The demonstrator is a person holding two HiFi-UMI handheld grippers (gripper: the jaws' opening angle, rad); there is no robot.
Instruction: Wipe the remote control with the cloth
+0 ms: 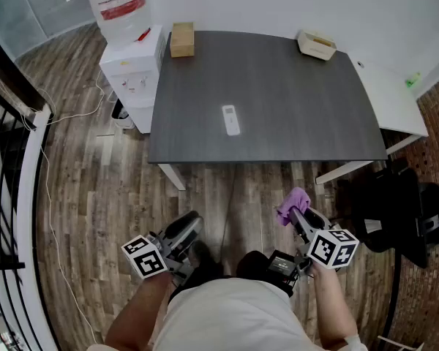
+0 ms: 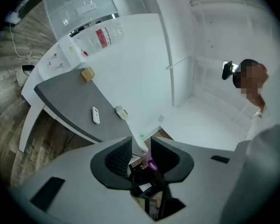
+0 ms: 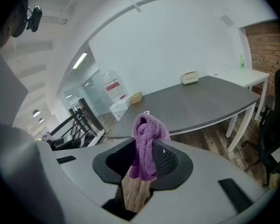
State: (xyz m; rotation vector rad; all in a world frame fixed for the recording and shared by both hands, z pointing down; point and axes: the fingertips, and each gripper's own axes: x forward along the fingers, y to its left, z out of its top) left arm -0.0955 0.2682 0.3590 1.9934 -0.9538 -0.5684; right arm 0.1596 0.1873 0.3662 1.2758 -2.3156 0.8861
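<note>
The dark grey rectangular table [image 1: 293, 115] fills the far half of the head view, and the person stands back from its near edge with both tools held over the wooden floor - neither is above the tabletop yet.

The left gripper [image 1: 181, 234] points about level. Its jaws stand a little apart with nothing pinched between them; only the other tool shows through the gap. The right gripper [image 1: 300, 218] tilts downward, clamped on the bunched purple terry cloth [image 1: 293, 202], which sticks up above the pads and hangs below them.

The slim white remote control [image 1: 231, 120] lies flat on the near half of the table, well apart from both tools, with its long axis running near to far.

It sits ahead of the gap between the two grippers, slightly towards the left one - so the cloth would have to travel forward and leftward to reach it, and strokes along the near-far line would probably suit its length. The empty left gripper looks better placed to steady it.
</note>
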